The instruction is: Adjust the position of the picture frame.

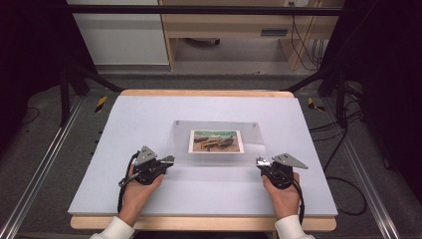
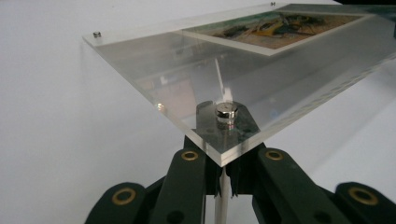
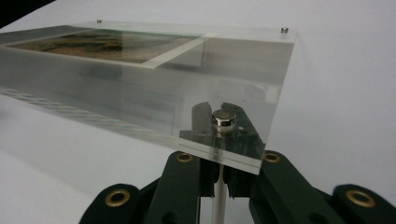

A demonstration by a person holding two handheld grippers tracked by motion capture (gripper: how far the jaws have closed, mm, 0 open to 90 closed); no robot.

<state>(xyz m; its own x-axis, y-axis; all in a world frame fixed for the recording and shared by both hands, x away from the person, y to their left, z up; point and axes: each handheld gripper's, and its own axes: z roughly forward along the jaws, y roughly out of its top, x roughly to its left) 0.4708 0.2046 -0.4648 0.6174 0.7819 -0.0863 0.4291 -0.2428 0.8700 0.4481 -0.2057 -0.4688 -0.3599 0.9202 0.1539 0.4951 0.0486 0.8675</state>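
Item: clear acrylic frame [image 1: 219,144], work barely begun as far as can be judged; all four corner fasteners appear to be sitting in place, none removed.

Left gripper [image 1: 170,160]: jaws pressed together, nothing pinched between them; tips lying under the near left corner of the frame, seen through the plastic. Directly above the tips, a small round metal magnet [image 2: 226,112] is sitting on the corner.

Right gripper [image 1: 259,162]: jaws likewise pressed together, tips tucked beneath the near right corner, under a matching shiny stud [image 3: 223,118].

Frame: thick, glossy, transparent slab, square-cut edges, lying between the two grippers on the pale matte table [image 1: 124,124].

Beyond the tips: a rectangular printed picture [image 1: 216,141] of boats, white-bordered, sandwiched inside.

Farthest: two small studs at the far corners.
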